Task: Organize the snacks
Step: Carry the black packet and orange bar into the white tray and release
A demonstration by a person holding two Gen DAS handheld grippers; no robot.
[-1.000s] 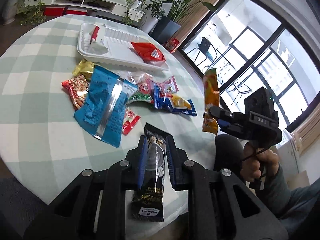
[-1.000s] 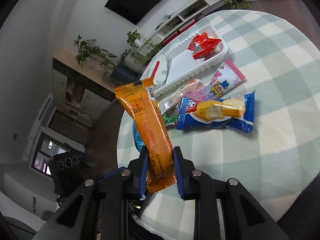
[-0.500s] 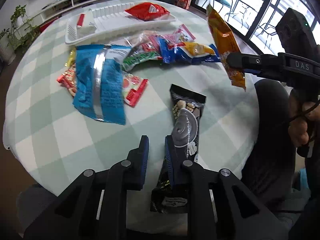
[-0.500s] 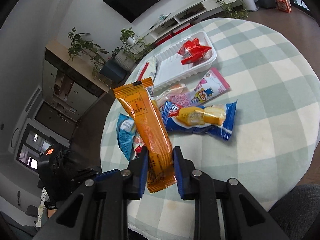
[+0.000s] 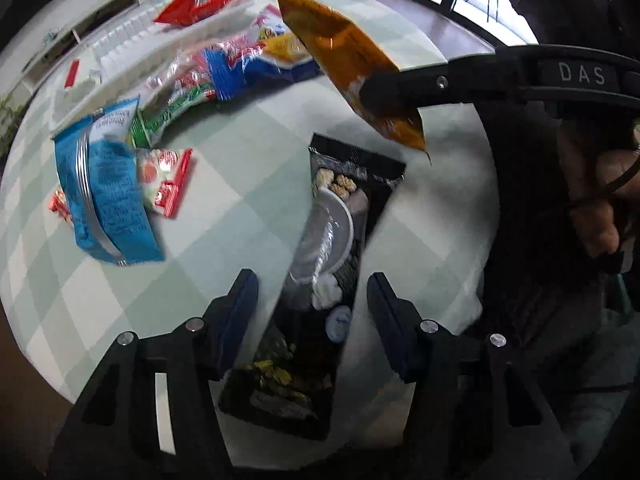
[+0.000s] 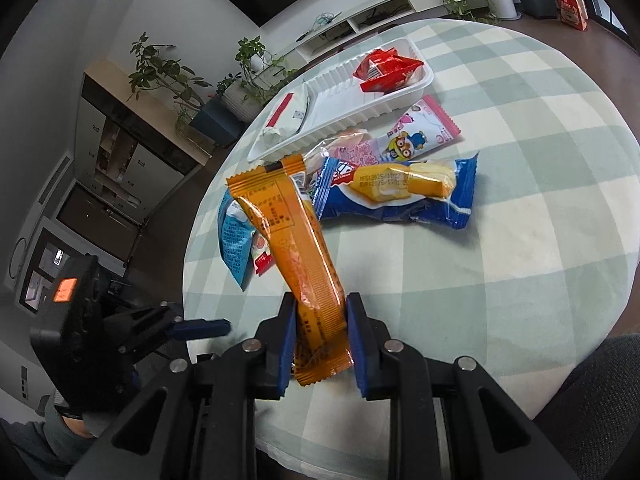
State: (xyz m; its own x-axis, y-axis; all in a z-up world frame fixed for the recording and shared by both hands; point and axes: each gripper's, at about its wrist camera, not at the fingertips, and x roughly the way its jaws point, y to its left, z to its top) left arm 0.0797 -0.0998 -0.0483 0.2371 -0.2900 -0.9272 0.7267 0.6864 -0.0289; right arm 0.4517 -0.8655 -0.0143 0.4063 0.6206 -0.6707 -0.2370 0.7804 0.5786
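My right gripper [image 6: 320, 312] is shut on an orange snack packet [image 6: 292, 240] and holds it up above the round checked table [image 6: 520, 240]; the packet also shows in the left wrist view [image 5: 344, 60]. My left gripper [image 5: 312, 292] is open, its jaws either side of a black snack packet [image 5: 320, 264] that lies flat at the table's near edge. A white tray [image 6: 340, 92] at the far side holds a red packet [image 6: 384, 70] and a white-and-red packet [image 6: 288, 120].
Loose snacks lie between the tray and me: a blue cake packet [image 6: 400, 192], a pink cartoon packet [image 6: 416, 136], a light blue bag [image 5: 100, 184], a red-and-white packet [image 5: 168, 184]. Plants and a low shelf [image 6: 360, 20] stand behind the table.
My left gripper has let go of the black packet and opened wide over it. The right gripper keeps the orange packet and has shifted over the table.
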